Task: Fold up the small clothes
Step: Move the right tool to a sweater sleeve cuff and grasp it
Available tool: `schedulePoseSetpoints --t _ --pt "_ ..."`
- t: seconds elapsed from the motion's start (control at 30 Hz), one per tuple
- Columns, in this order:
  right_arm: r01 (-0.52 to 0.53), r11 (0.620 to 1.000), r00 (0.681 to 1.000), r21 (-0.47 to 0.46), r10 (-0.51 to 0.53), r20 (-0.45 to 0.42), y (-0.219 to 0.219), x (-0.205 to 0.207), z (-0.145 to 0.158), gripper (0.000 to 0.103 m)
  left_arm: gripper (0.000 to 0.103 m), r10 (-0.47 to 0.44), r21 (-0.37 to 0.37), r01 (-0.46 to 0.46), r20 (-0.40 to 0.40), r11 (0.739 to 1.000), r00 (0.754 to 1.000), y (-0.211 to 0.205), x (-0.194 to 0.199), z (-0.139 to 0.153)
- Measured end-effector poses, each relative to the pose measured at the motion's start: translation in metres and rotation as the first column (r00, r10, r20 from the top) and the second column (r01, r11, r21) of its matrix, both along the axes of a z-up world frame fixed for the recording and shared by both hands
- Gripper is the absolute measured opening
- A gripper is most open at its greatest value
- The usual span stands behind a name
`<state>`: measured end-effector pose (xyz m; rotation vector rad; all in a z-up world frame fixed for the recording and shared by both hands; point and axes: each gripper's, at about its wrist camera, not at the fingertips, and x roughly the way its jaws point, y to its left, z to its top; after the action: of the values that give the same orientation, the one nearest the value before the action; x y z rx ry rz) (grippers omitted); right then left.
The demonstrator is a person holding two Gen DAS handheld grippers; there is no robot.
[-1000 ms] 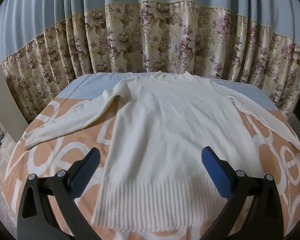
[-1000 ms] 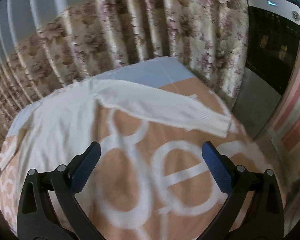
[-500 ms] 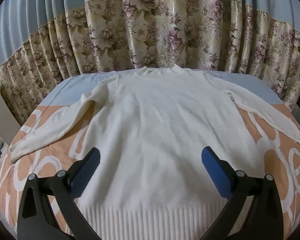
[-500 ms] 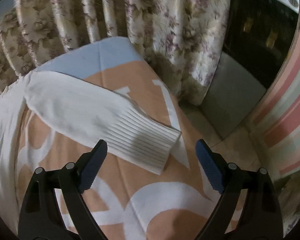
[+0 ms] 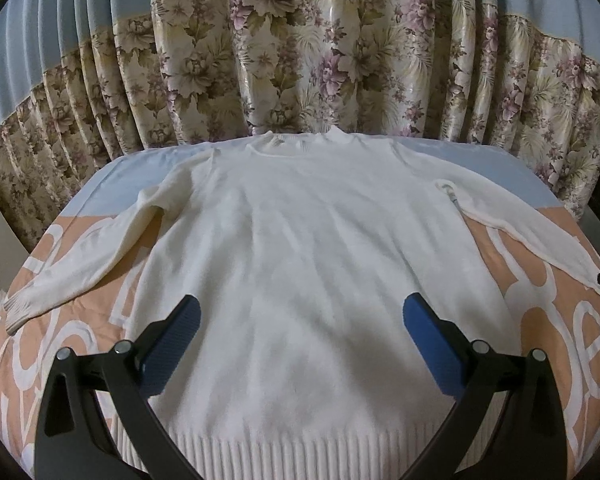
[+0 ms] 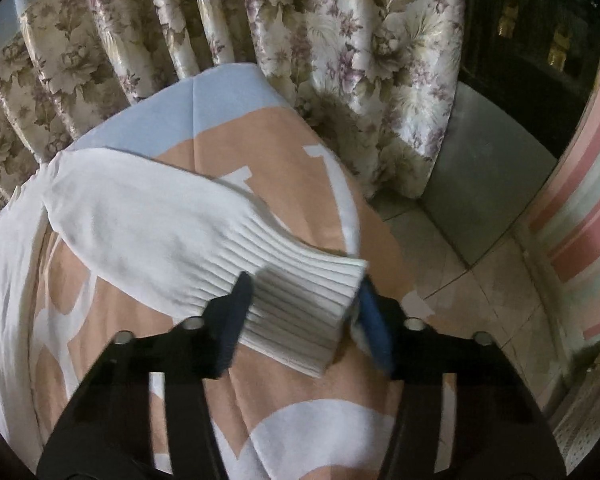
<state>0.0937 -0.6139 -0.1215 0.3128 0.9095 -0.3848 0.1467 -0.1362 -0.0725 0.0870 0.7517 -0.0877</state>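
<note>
A peach-and-white patterned blanket with a pale blue band (image 5: 112,184) is seen spread over the bed, backed by a floral curtain under a blue top panel (image 5: 300,60), and across it a cream-white knitted sweater (image 5: 308,260) is laid flat, front up, collar toward the curtain and ribbed hem nearest the camera, both sleeves angled outward, presumably so the fold lines can be reached cleanly. No containers are seen in either view; nothing is held in anything but the blanket's surface. Over the sweater's lower body the left gripper (image 5: 302,340) is held with its blue pads spread wide, nothing between them but open air above the knit, likely kept ready for the far sleeve. Out at the bed's edge, the ribbed cuff of the right sleeve (image 6: 300,304) is straddled by the right gripper (image 6: 306,314); its jaws have just been closing, the pads are seen bearing on both edges of the cuff, and a pinch is judged to be in place so the sleeve can be carried inward.
</note>
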Motion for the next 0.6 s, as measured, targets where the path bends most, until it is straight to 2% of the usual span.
schedulePoseSetpoints --t 0.17,0.47,0.53,0.6 --pt "-0.006 0.998 1.000 -0.068 0.007 0.015 0.006 -0.003 0.010 0.042 0.101 0.002 -0.003 -0.002 -0.002 1.000 1.000 -0.001 -0.001 0.000" --pt "-0.031 0.991 0.999 -0.128 0.036 0.038 0.019 0.003 0.021 0.039 0.101 0.007 -0.016 -0.007 0.000 1.000 1.000 0.003 -0.004 0.001" --pt "-0.038 0.993 0.999 -0.109 0.040 0.013 0.018 0.006 0.016 0.036 0.101 0.007 -0.020 -0.007 0.000 1.000 1.000 0.004 -0.005 0.001" --pt "-0.026 0.998 1.000 -0.061 0.026 -0.003 0.011 0.007 0.007 0.021 0.102 0.005 -0.019 -0.005 0.002 1.000 1.000 0.005 -0.005 0.002"
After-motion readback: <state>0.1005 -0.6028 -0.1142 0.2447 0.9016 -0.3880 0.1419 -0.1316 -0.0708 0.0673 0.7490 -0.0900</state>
